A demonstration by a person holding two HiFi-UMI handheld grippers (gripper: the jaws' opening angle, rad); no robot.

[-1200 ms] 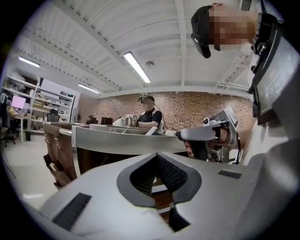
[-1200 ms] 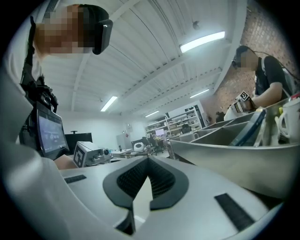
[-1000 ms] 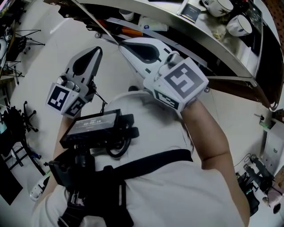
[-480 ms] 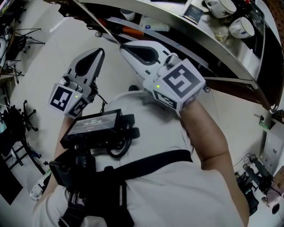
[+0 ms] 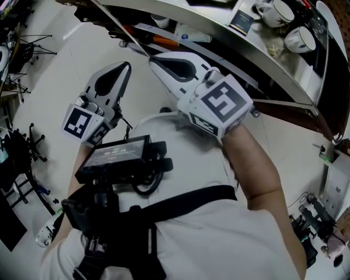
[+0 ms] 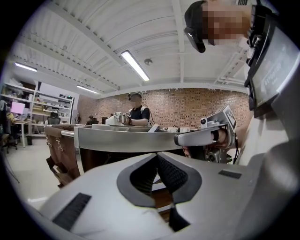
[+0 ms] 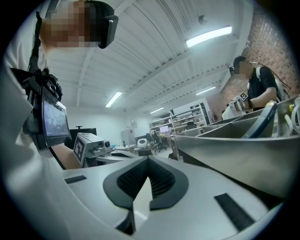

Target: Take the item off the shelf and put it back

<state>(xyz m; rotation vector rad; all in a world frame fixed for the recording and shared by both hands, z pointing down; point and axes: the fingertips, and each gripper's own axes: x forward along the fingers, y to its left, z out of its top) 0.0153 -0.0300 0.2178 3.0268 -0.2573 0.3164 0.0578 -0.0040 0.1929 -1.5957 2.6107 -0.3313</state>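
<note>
Both grippers are held up in front of the person's chest, pointing at a curved metal shelf (image 5: 219,26). My left gripper (image 5: 127,65) is shut with nothing between its jaws, tip over the pale floor left of the shelf. My right gripper (image 5: 154,59) is shut and empty too, its tip close under the shelf's rim. On the shelf's top tier stand two white cups (image 5: 280,11) and a dark card (image 5: 242,21). In the left gripper view the shut left gripper (image 6: 157,155) faces the shelf (image 6: 126,138), with the right gripper (image 6: 206,136) beside it. In the right gripper view the right gripper (image 7: 148,159) is shut.
A lower tier holds an orange-handled tool (image 5: 164,39), a white tube (image 5: 194,37) and a cup (image 5: 159,21). Tripods and stands (image 5: 22,49) crowd the floor at left, more gear (image 5: 317,219) at right. Another person (image 6: 136,110) stands beyond the shelf.
Both grippers have edged slightly up toward the shelf. Both stay shut and empty.
</note>
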